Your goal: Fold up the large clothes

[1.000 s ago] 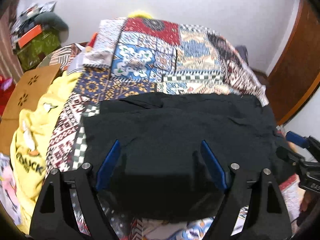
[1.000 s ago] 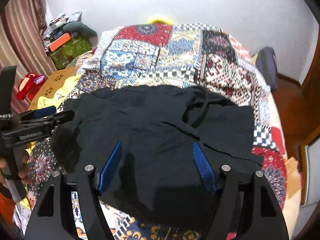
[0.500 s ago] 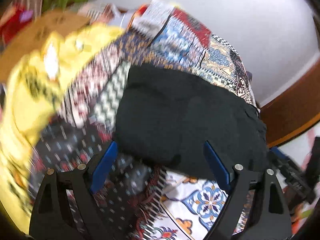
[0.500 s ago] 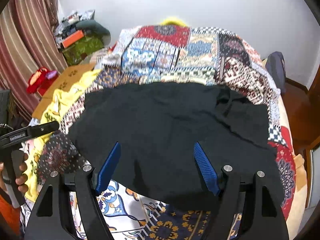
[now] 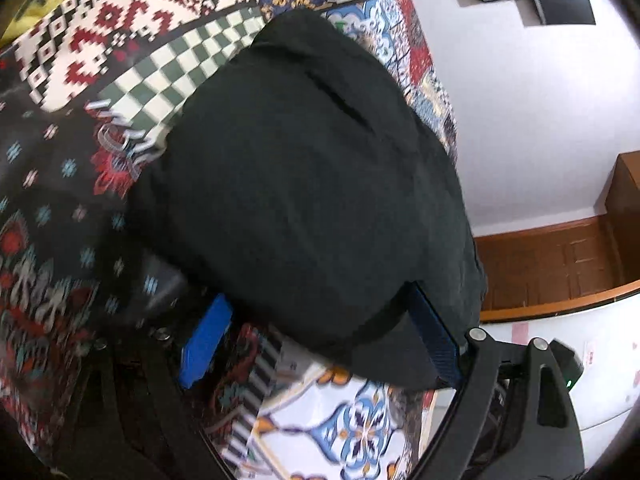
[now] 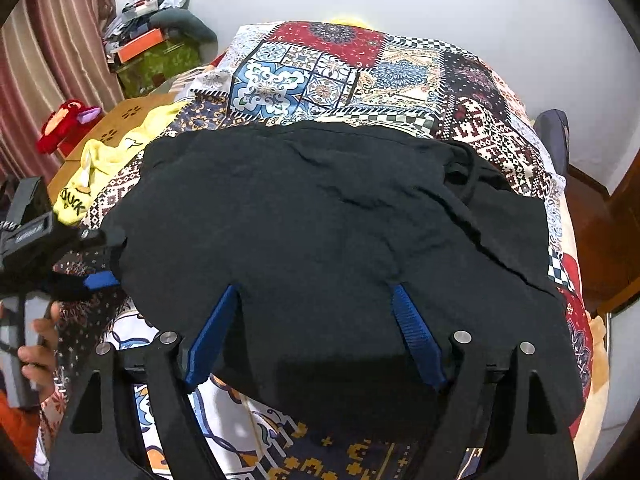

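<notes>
Covering the bed (image 6: 420, 68) from edge to edge, a patchwork quilt (image 6: 320, 68) of tiled and checkered squares carries the black garment (image 6: 328, 232), which lies spread flat across the near half with a folded-over flap and a dark cord at its right side. A yellow printed shirt (image 6: 100, 160) lies well apart at the quilt's left edge. The right gripper (image 6: 316, 336) hovers over the garment's near hem, its blue fingers (image 6: 212, 336) spread wide with only loose cloth between them and nothing pinched; they have just been opening. The left gripper (image 5: 320, 340) sits at the garment's left corner, fingers (image 5: 206, 340) likewise spread, the rounded black edge lying between them without being clamped; from the right wrist view one of its blue tips reaches the cloth's left border. Compared with a second ago, the left view has rolled sharply and dropped closer to the quilt, and the garment's neck area, earlier bunched, now lies flatter
</notes>
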`<state>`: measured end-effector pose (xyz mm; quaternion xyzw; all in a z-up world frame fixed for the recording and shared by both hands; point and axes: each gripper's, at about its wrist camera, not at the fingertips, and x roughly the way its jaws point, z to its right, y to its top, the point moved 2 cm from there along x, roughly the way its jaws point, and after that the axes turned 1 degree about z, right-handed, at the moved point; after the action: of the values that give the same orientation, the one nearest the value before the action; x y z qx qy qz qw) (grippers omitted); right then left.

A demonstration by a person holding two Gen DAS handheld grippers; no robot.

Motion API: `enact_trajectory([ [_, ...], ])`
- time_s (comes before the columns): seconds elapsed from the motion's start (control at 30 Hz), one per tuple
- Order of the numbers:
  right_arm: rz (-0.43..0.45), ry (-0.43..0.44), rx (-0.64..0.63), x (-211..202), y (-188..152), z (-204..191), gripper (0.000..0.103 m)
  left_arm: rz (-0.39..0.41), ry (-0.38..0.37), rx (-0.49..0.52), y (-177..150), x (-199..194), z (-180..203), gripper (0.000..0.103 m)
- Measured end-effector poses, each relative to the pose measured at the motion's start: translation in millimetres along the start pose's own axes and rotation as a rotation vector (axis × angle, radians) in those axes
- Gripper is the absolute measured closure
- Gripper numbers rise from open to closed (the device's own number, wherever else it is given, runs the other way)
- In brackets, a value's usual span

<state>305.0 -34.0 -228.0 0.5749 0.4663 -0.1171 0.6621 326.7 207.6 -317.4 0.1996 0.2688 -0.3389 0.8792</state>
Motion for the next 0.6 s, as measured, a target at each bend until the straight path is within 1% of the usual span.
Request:
enact_trajectory([
  [0.1,0.000,0.014,0.013,1.5,0.1,2.1,0.025,0.041,-0.023,-0.031,8.0,4.7,-1.0,0.015],
  [0.17,0.002,0.027,0.024,2.0,0.7,3.4,0.025,0.083,-0.030,-0.049,12.7,8.8,-1.5,0.015],
  [0.27,0.003,0.041,0.034,3.2,0.7,3.9,0.025,0.127,-0.050,-0.102,19.3,18.4,-4.3,0.010],
  [0.33,0.001,0.042,0.033,4.4,0.1,3.5,0.025,0.145,-0.058,-0.136,23.9,26.4,-4.8,0.005],
  [0.37,0.000,0.042,0.031,4.5,0.0,3.4,0.025,0.154,-0.057,-0.142,27.4,28.2,-4.5,0.005],
  [0.4,0.000,0.043,0.029,4.7,0.0,3.6,0.025,0.161,-0.052,-0.143,28.5,28.1,-6.5,0.004],
  [0.57,0.002,0.052,0.041,3.5,-0.4,5.6,0.025,0.206,0.029,-0.146,41.5,40.3,9.9,0.004],
  [0.6,0.000,0.055,0.046,3.0,-0.2,6.6,0.025,0.221,0.044,-0.148,44.5,44.7,10.5,0.008],
])
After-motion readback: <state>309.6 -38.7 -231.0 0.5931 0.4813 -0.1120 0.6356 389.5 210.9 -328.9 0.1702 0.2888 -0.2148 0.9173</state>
